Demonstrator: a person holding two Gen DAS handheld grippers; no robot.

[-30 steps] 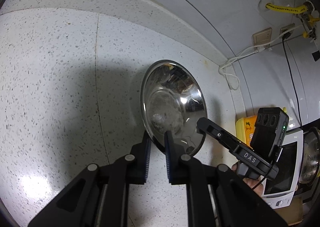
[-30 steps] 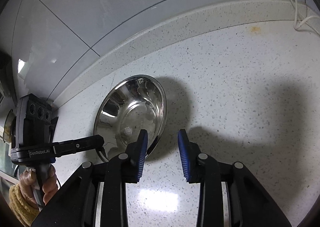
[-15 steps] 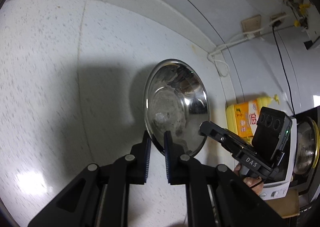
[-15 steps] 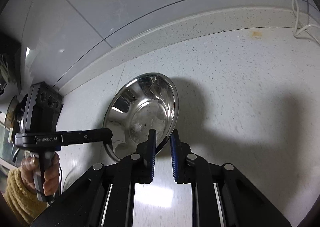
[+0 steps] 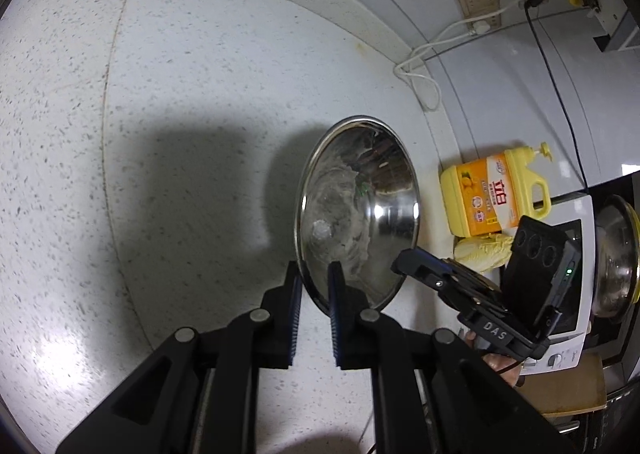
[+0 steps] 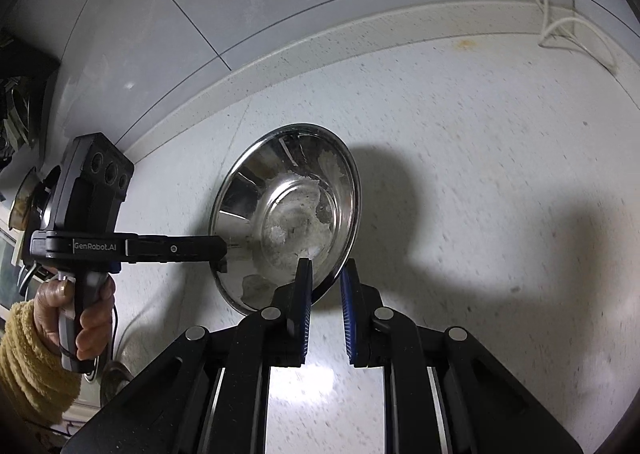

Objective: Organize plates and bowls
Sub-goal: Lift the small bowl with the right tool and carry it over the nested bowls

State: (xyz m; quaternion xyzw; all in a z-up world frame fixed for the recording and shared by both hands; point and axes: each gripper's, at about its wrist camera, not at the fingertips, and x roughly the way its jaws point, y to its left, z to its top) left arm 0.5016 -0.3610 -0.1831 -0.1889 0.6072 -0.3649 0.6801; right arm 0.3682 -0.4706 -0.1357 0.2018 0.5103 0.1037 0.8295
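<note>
A shiny steel bowl with dried residue inside is held tilted above the speckled white counter. My left gripper is shut on its near rim. My right gripper is shut on the opposite rim of the bowl. Each gripper shows in the other's view: the right one at the bowl's right edge, the left one at its left edge.
A yellow detergent jug stands by the wall at the right, with a white appliance and a steel pot beyond it. White cables run down from wall sockets. A tiled wall backs the counter.
My right gripper closed on the bowl's rim. Both grippers then carried the bowl rightwards, bringing the detergent jug and appliance into the left view.
</note>
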